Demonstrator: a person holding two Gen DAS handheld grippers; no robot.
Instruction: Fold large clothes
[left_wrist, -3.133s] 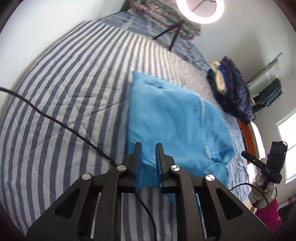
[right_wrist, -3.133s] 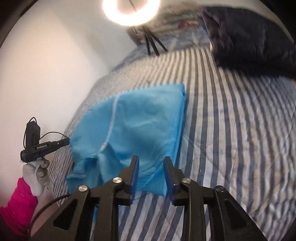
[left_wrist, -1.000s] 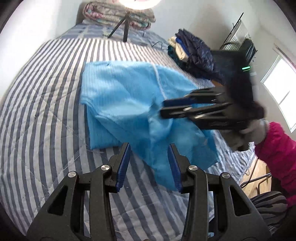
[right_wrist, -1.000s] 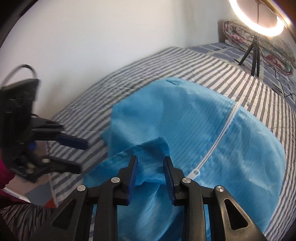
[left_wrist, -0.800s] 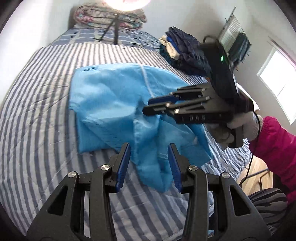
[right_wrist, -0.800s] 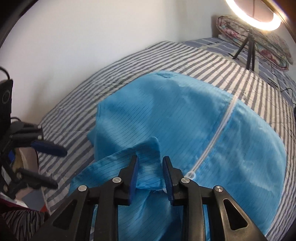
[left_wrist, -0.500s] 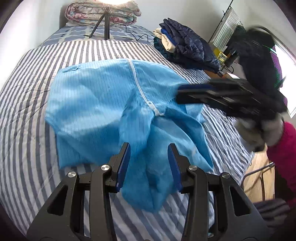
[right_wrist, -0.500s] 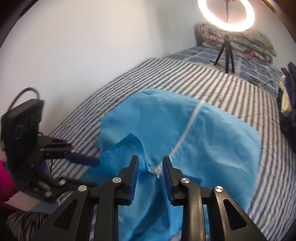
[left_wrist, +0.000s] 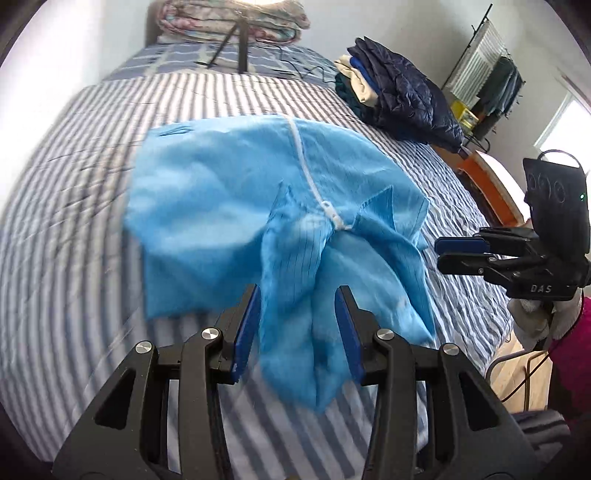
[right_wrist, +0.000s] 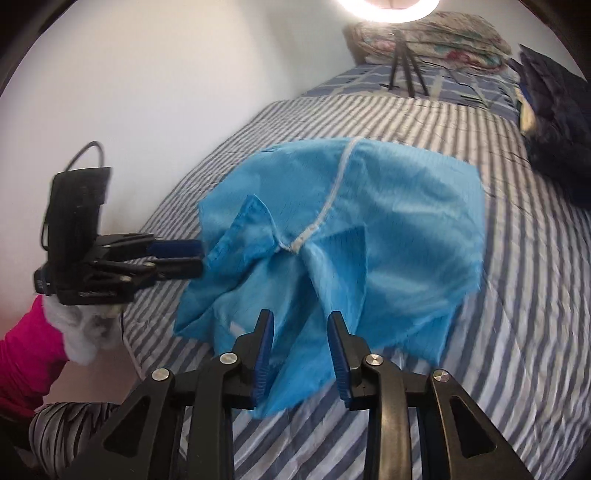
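Garment (left_wrist: 229, 206) spread on bed (left_wrist: 74, 155), collar end rumpled; L gripper (left_wrist: 297, 325) part-open, empty; R gripper (right_wrist: 300, 343) opening, empty. Next, prob.: regrip an edge for the fold.

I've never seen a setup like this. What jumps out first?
A crumpled bright blue zip-front garment sprawls across the grey-and-white striped quilt. Black tongs with blue pads frame it: the left tongs and the right tongs, now opening, neither gripping cloth. A glowing ring light stands at the bed's far end.

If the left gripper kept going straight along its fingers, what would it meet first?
Most likely the blue garment: the bunched fabric below its white zipper lies directly ahead of the open left gripper, on the striped bed. Depth is hard to judge.
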